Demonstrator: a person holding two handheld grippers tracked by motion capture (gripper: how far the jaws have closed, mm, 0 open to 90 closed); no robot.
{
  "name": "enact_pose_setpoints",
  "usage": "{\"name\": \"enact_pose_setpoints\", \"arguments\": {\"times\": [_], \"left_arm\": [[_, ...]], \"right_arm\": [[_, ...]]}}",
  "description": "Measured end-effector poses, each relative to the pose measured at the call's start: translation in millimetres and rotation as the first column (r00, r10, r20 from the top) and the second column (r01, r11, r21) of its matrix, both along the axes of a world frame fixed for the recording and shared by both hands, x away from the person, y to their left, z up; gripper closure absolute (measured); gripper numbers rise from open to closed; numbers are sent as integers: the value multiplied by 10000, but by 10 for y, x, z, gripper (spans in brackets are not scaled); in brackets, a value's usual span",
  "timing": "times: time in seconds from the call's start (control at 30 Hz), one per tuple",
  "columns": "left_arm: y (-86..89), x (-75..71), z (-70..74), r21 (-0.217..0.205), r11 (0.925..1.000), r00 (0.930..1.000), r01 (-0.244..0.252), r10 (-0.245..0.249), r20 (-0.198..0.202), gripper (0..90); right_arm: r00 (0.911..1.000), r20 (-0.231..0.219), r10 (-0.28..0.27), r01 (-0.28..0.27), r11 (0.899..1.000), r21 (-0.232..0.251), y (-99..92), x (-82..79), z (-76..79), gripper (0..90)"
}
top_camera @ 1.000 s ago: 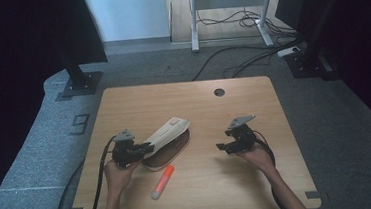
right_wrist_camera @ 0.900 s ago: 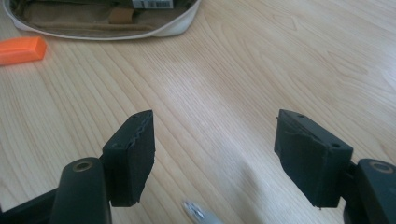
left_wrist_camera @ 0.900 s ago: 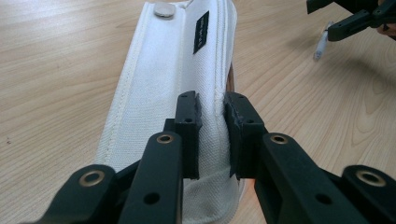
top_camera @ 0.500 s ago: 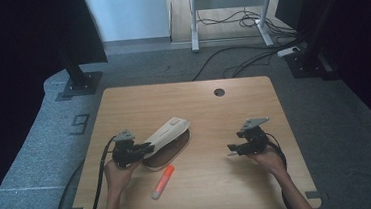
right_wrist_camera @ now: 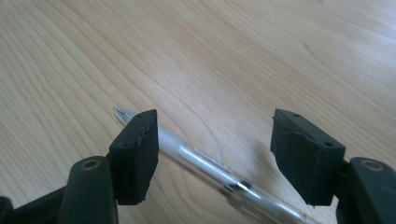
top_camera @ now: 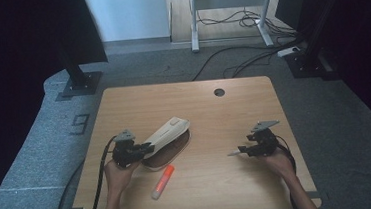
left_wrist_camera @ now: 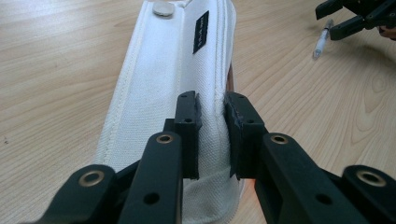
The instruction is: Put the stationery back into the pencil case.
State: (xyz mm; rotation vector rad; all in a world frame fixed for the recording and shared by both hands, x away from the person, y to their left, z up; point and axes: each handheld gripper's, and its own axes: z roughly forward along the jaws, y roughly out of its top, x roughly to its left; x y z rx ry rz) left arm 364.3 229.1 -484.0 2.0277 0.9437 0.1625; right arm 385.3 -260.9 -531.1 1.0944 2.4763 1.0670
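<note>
A white fabric pencil case point(top_camera: 168, 131) lies slanted on the wooden table point(top_camera: 209, 107), with its dark opening facing the person. My left gripper point(top_camera: 144, 149) is shut on the case's near edge; the left gripper view shows the jaws pinching the fabric seam point(left_wrist_camera: 212, 135). A clear pen point(right_wrist_camera: 205, 161) lies flat on the table, and my right gripper point(right_wrist_camera: 215, 140) stands open over it, one jaw on each side. In the high view the right gripper point(top_camera: 242, 150) sits at the table's right with the pen point(top_camera: 232, 154) poking out to the left of its tips.
An orange marker point(top_camera: 163, 181) lies near the front edge, below the case. A round cable hole point(top_camera: 219, 92) is at the table's far side. The right gripper point(left_wrist_camera: 355, 18) and the pen point(left_wrist_camera: 322, 42) appear far off in the left gripper view.
The right gripper has moved to the right and a little toward the person. The left gripper and the case have stayed put.
</note>
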Motion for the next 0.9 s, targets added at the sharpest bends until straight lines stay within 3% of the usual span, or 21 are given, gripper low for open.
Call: {"name": "enact_pose_setpoints", "arguments": {"times": [0.4,0.9], "left_arm": [[-5,0,-1,11,10000,10000,22,-22,-14,760],[-13,-6,2,53,10000,10000,62,-62,-1,759]], "right_arm": [[9997,-223,37,-43,9996,-268,-81,-3,-95,397],[10000,-57,-23,20,9988,-488,4,1,-87,671]]}}
